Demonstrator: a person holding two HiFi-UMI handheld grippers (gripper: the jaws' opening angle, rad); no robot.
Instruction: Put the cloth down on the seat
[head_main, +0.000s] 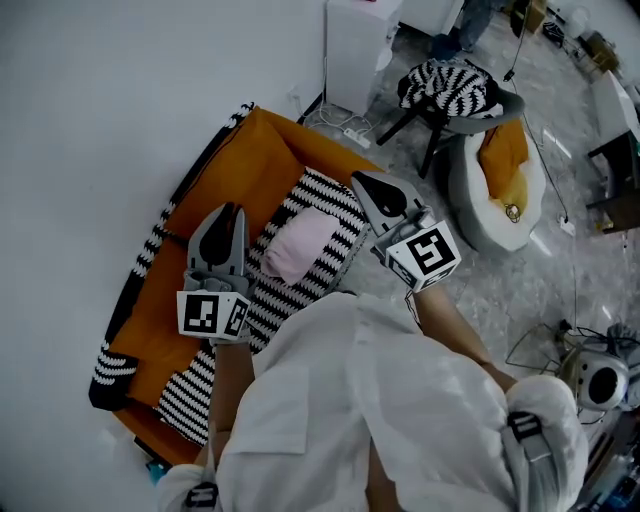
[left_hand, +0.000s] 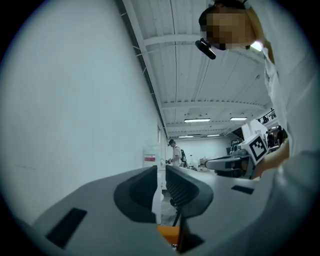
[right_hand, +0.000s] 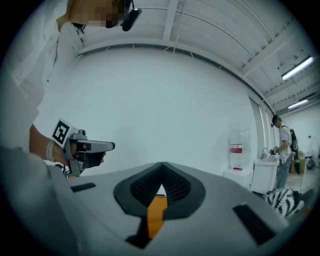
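Note:
A pink cloth (head_main: 300, 245) lies bunched on a black-and-white striped cushion (head_main: 270, 300) that rests on the orange seat (head_main: 240, 170) against the wall. My left gripper (head_main: 228, 212) hovers over the seat, left of the cloth, shut and holding nothing. Right of the cloth, above the cushion's far corner, my right gripper (head_main: 362, 182) is also shut and empty. In the left gripper view the jaws (left_hand: 160, 175) point level at the room, with the right gripper (left_hand: 220, 162) beside them. The right gripper view shows its closed jaws (right_hand: 162, 167) facing the wall, and the left gripper (right_hand: 102, 146).
A white wall runs along the seat's left side. A dark chair draped with a striped cloth (head_main: 450, 88) and a white round cushion bed (head_main: 500, 175) with orange padding stand on the floor beyond. A white cabinet (head_main: 358, 40) stands by the wall. A person (right_hand: 282, 145) stands far off.

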